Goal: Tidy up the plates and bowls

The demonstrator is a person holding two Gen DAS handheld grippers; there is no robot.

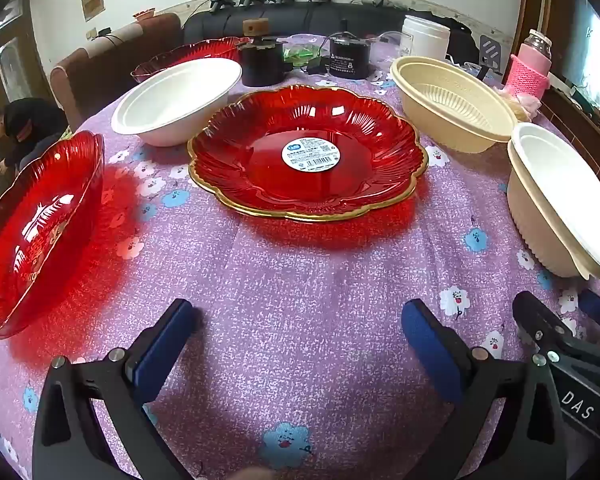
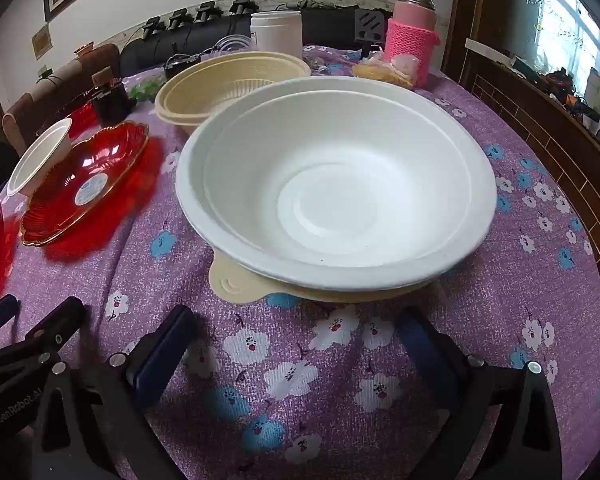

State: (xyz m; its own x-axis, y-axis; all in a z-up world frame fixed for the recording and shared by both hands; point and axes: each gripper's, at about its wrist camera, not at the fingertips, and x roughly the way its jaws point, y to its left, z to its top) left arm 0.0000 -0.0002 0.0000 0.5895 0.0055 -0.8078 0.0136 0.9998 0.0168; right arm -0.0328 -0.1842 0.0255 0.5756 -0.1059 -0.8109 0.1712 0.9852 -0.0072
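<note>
Left claw (image 1: 296,344): low over the surface (image 1: 300,280), level, pointing at the gold-rimmed red plate (image 1: 308,152); jaws spread wide, holding nothing.
Right claw (image 2: 296,344): low and level just short of the nested white bowl (image 2: 336,184); jaws wide apart, empty.
Landmark: gold-rimmed red plate, flat at the middle of the surface, round sticker at its centre.
Left of the plate: a second red plate (image 1: 36,232) near the edge; a loose white bowl (image 1: 176,100) just behind-left of the landmark, apart from it.
Behind the plate: a third red plate (image 1: 188,56), two dark cylinders and a white jar (image 1: 424,38).
Right of the plate: a beige bowl (image 1: 452,104) at the back; nearer, the nested white bowl sits inside another beige bowl (image 2: 236,284), whose tab sticks out toward the right claw.
In the way: bare cloth only between each claw and the dish ahead.
Materials: red plates glossy, translucent, ribbed, scalloped; white bowls matte and smooth; beige bowls ribbed plastic; cloth purple with white and blue flowers.
Far right of the plate: pink knit-sleeved bottle (image 2: 412,36).
</note>
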